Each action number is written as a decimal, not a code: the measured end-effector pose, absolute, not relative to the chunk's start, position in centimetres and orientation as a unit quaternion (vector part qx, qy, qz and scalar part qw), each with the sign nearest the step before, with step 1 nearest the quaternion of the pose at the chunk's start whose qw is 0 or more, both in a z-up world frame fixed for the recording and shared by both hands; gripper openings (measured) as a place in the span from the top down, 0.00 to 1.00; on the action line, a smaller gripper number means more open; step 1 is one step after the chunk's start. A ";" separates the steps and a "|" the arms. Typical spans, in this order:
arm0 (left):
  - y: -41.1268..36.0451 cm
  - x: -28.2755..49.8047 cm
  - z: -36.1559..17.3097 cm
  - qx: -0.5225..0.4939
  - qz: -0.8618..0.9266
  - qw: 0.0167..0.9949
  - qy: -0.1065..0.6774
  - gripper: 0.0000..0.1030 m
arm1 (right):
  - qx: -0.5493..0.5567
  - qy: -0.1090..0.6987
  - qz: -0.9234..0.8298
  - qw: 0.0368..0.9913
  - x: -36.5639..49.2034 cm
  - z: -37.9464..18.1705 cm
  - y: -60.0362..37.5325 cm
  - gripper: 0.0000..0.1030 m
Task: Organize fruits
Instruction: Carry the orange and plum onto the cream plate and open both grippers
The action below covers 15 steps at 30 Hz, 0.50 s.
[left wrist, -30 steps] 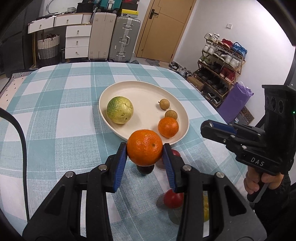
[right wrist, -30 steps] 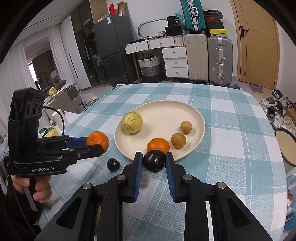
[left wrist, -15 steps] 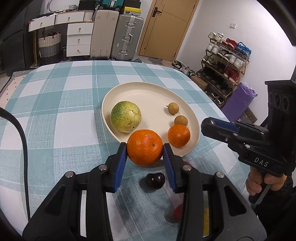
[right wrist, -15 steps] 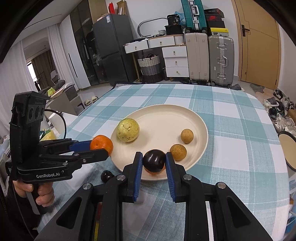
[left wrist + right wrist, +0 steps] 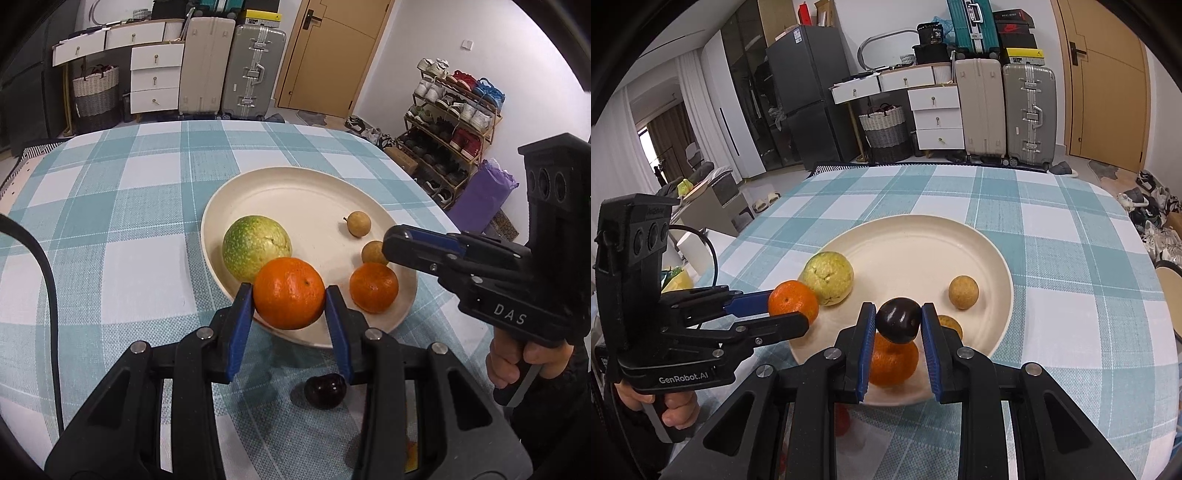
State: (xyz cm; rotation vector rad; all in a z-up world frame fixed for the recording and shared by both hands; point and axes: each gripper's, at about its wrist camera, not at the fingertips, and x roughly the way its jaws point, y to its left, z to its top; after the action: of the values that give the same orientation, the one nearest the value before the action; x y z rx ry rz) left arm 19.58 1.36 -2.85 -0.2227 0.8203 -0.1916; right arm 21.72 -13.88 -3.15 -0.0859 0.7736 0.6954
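A cream plate [image 5: 306, 192] on the checked tablecloth holds a green-yellow round fruit [image 5: 255, 246], a small orange [image 5: 373, 287] and two small brown fruits [image 5: 359, 223]. My left gripper [image 5: 289, 293] is shut on a large orange [image 5: 288, 293], held above the plate's near rim. My right gripper [image 5: 898, 320] is shut on a dark plum [image 5: 898, 319], held over the plate's near part, above the small orange [image 5: 894, 363]. A second dark plum [image 5: 325, 390] lies on the cloth in front of the plate.
A red fruit [image 5: 842, 421] lies on the cloth under my right gripper. The left gripper's cable [image 5: 48, 280] runs across the table's left side. A second plate [image 5: 1171, 291] shows beyond the table's right edge. Suitcases, drawers and a shoe rack stand behind.
Both grippers have moved forward with their fruit. The orange now hangs over the plate's near rim and the plum over the small orange inside the plate.
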 end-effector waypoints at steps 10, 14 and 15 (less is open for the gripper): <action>0.7 20.9 -3.5 -0.098 -0.100 0.903 0.407 0.65 | -0.054 0.377 0.334 0.862 23.0 -3.7 -12.7 0.75; 1.0 21.9 -3.7 -0.100 -0.099 0.901 0.411 0.65 | -0.053 0.381 0.331 0.862 23.7 -4.2 -12.6 0.75; 1.0 22.0 -3.8 -0.099 -0.098 0.901 0.412 0.65 | -0.052 0.383 0.329 0.862 23.9 -4.4 -12.6 0.75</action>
State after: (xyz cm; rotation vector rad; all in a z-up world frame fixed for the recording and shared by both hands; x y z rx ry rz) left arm 22.04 0.99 -3.80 -0.2058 0.8515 -0.2027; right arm 23.90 -12.60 -4.36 -0.1084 0.8037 0.6901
